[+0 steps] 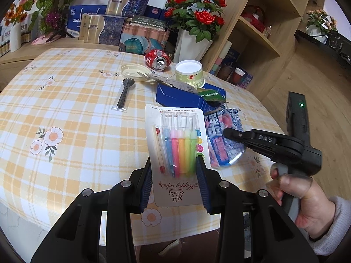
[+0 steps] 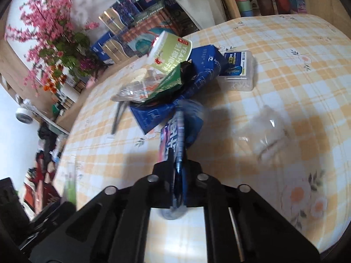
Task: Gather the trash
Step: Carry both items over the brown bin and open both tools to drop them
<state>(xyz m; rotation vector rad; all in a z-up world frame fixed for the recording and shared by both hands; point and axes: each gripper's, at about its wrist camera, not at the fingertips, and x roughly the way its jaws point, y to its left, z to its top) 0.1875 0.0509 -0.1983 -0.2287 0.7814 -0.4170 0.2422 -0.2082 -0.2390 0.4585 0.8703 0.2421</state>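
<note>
My left gripper (image 1: 175,182) is open around a white card pack of coloured candles (image 1: 177,151) that lies on the checked tablecloth (image 1: 72,114); its blue pads sit either side of the pack. My right gripper (image 2: 178,175) is shut on a blue and red snack wrapper (image 2: 175,135), which also shows in the left wrist view (image 1: 221,140). Behind lie a flattened blue carton (image 1: 179,96), a green paper cup (image 1: 189,74), a crushed red can (image 1: 156,60), a cream lid (image 1: 135,71) and a wrapped black spoon (image 1: 122,94).
A clear plastic box with a blue label (image 2: 238,72) and a crumpled clear plastic piece (image 2: 267,129) lie on the table to the right. Boxes (image 1: 114,28), a rose pot (image 1: 193,43) and a wooden shelf (image 1: 256,32) stand behind the table.
</note>
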